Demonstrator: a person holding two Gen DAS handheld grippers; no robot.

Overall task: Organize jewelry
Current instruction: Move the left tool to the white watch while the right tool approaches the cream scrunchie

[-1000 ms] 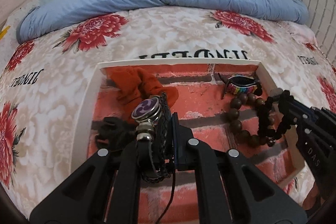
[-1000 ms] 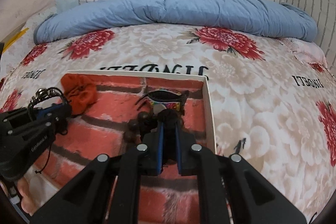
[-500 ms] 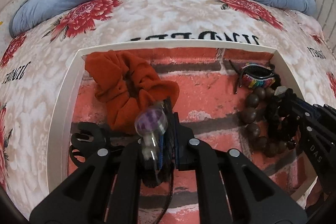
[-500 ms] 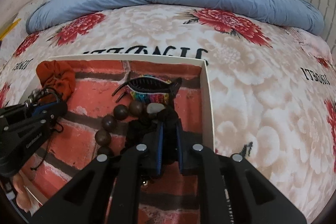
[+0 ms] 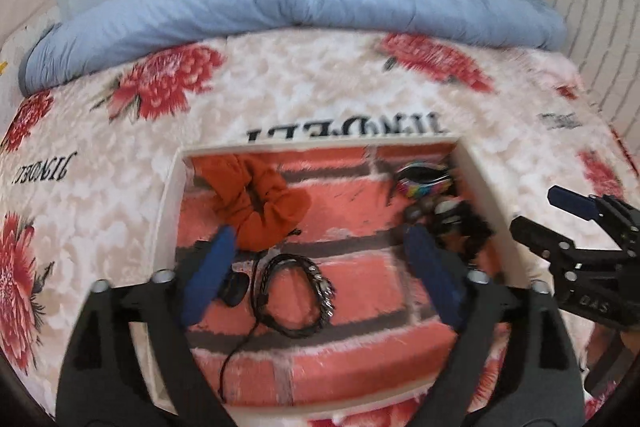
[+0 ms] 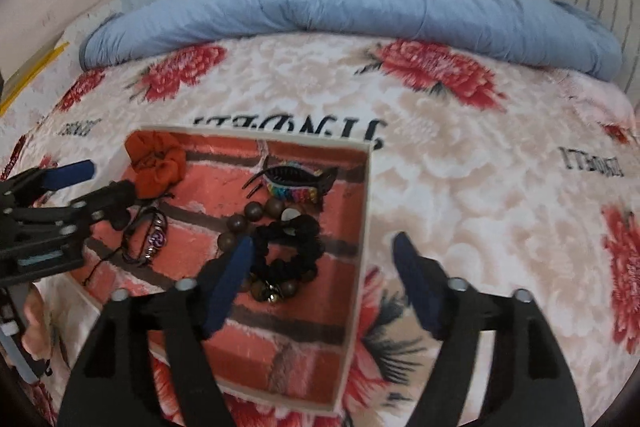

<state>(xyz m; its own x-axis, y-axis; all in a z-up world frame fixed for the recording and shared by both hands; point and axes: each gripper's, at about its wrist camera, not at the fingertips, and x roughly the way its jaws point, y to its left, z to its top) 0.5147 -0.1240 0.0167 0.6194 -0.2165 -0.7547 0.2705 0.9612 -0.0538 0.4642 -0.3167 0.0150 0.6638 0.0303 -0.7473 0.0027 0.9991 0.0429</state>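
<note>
Jewelry lies inside a shallow white tray [image 5: 486,183] lined with a brick-pattern cloth, and the tray sits on a flowered blanket [image 6: 460,155] on a bed. In the left wrist view, a black braided bracelet [image 5: 296,297] rests flat on the lining, between the spread fingers of the left gripper [image 5: 318,275] but touching neither of them; the jaws are opening and nothing is pinched. Just behind it lies an orange scrunchie [image 5: 260,199]. In the right wrist view, the jaws of the right gripper [image 6: 324,281] are also opening and they hold nothing; its left finger is over a black corded bracelet [image 6: 290,247], which lies on top of a wooden bead bracelet [image 6: 244,217], and its right finger is over the blanket outside the tray. A black hair claw [image 6: 296,179] with a rainbow band is near the far wall. I judge that all these pieces are light and limp: the cords and the scrunchie will bend and hang when lifted, and the round beads may slip between the pads. The better place to take hold seems to be across one strand of a loop, not on a bead or a charm. The thin loose cord of the braided bracelet could catch on a finger.
</note>
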